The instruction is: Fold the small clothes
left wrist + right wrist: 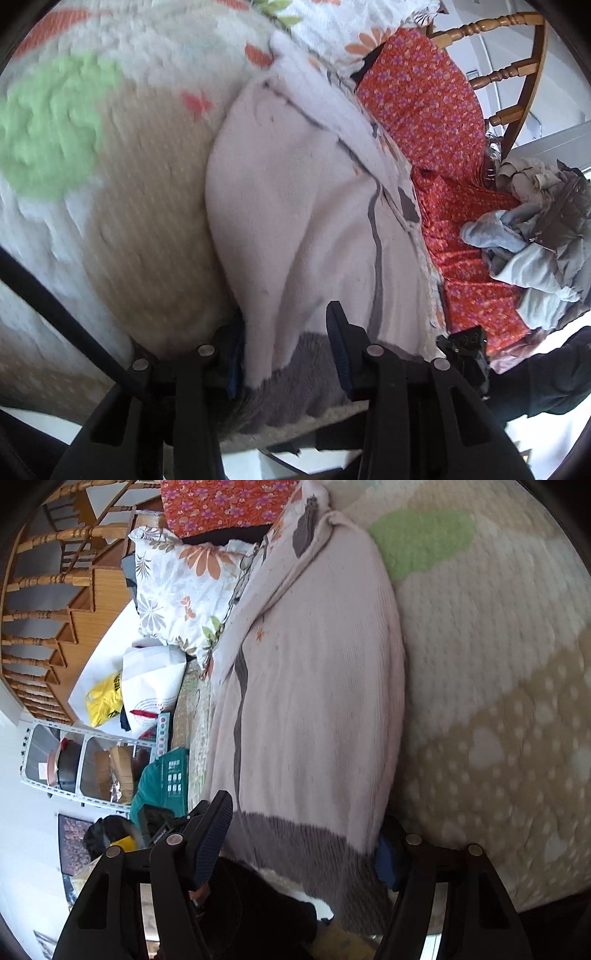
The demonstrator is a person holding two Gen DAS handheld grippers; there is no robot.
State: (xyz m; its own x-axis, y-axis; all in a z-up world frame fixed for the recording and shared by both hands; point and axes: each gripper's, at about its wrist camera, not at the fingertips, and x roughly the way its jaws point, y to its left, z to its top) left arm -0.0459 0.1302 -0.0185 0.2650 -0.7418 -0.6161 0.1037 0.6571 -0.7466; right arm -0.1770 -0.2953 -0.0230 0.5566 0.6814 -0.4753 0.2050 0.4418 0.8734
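Observation:
A small pale pink knit sweater (295, 206) with a grey hem band and grey trim lies on a quilted bed cover (122, 192). In the left wrist view my left gripper (286, 354) stands open at the grey hem, one finger on each side of a raised fold of the cloth. In the right wrist view the same sweater (317, 686) stretches away from me. My right gripper (299, 845) is open wide, its fingers on either side of the grey hem band (295, 842). Neither gripper holds the cloth.
An orange flowered cloth (436, 122) lies beside the sweater, with a heap of grey and blue clothes (535, 236) on it. A wooden chair back (513, 70) stands beyond. A flowered pillow (184, 590), bags (147, 686), a shelf (81, 760) and a green basket (162, 786) lie off the bed's side.

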